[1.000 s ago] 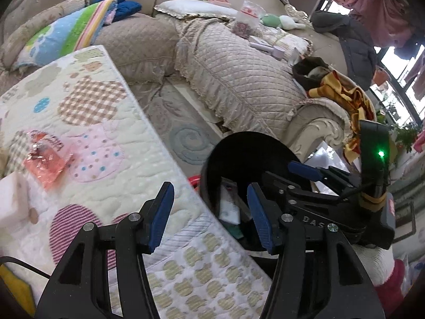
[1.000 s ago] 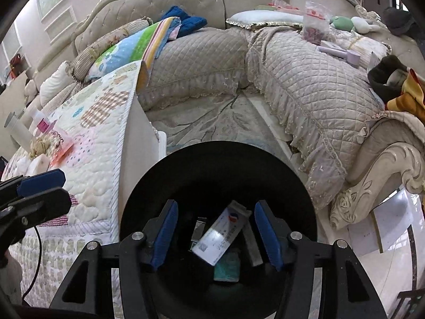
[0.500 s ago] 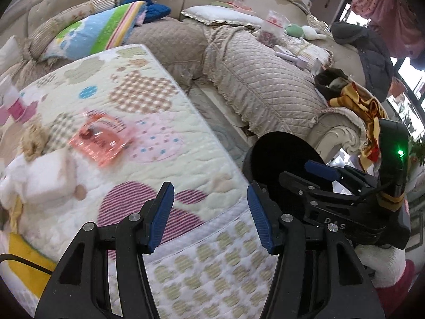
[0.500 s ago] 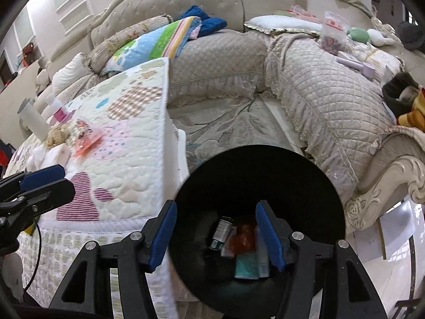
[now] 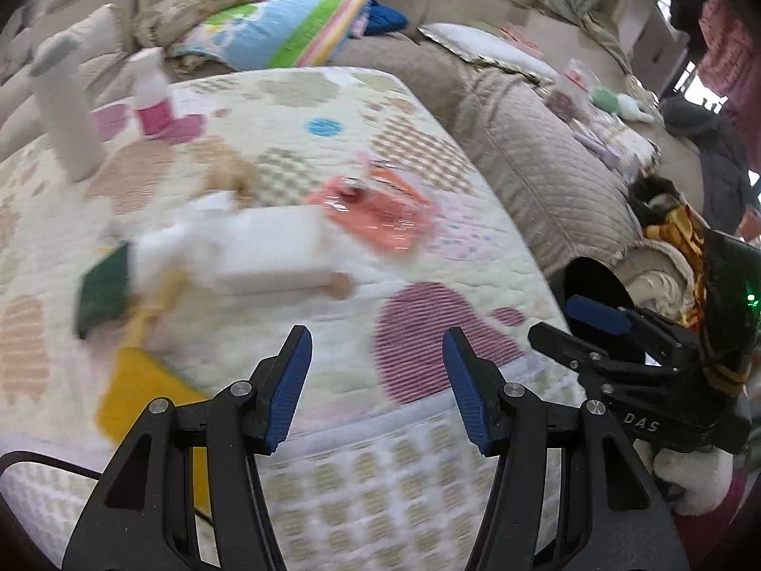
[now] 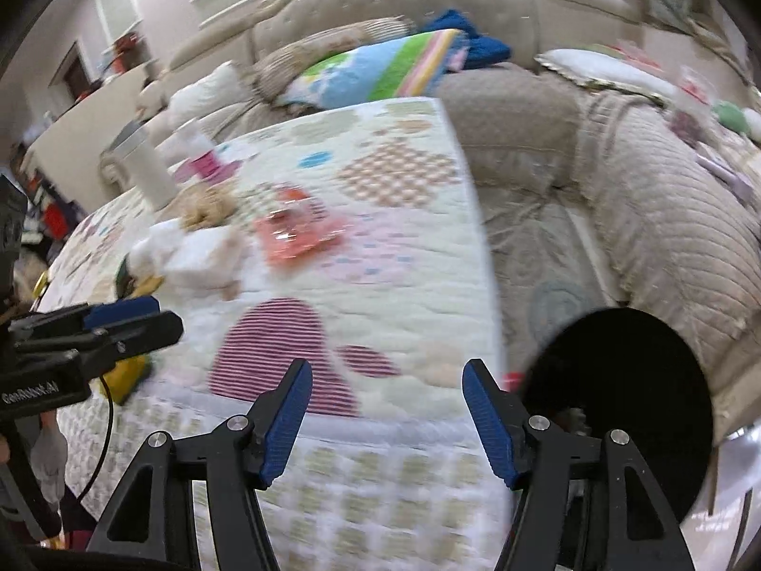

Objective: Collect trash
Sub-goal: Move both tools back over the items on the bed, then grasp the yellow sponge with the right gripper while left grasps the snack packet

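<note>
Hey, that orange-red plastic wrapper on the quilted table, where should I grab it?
Probably its raised crinkled edge. The wrapper lies nearly flat on the quilt, so come down from above with the open left gripper and pinch that ridge.

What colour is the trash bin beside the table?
Black, a round bin on the floor; clearest in the right wrist view.

Quilted table (image 5: 428,257) holds wrapper (image 5: 375,211) (orange)

Quilted matt cloth cover (image 5: 428,247); glossy crinkled plastic wrapper (image 5: 375,211); smooth black bin (image 6: 628,380); quilted fabric sofa (image 6: 666,219).
</note>
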A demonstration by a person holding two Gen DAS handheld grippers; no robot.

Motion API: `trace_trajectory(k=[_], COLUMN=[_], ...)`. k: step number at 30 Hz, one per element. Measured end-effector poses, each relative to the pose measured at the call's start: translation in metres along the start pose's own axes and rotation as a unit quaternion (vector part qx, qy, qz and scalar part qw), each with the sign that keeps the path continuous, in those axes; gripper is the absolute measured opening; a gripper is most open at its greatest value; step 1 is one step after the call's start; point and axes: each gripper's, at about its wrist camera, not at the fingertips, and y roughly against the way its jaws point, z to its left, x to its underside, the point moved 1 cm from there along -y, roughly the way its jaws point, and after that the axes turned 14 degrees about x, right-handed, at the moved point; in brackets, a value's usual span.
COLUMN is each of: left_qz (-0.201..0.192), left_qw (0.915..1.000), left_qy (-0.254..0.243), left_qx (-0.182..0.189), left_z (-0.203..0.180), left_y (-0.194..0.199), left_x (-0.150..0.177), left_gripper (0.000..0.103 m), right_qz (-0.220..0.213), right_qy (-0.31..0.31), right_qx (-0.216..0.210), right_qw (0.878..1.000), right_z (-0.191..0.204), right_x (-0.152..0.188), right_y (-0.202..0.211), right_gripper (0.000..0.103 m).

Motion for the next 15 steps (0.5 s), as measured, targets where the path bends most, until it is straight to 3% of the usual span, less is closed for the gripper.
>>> trace_trajectory(k=[7,15], left_qz=[-0.023,-0.031], left_qw=[0.9985,0.9923], left_qy=[0.034,0.076], left_qx=[-0.035,-0.092], left_z=[0.060,0.132], left_y=[0.051,0.083], left_x=[0.009,0.020], left_gripper=[0.056,0.056], right_qz=[0.015,0.032], right_qy=[0.061,0.118], right_qx=[-0.067,-0.157], right_qw=[0.996,0.980], right_z=[0.074,0.154], right_x=[-0.004,-0.010], right_y=[-0.012,-0.017], right_gripper=[0.064,0.070])
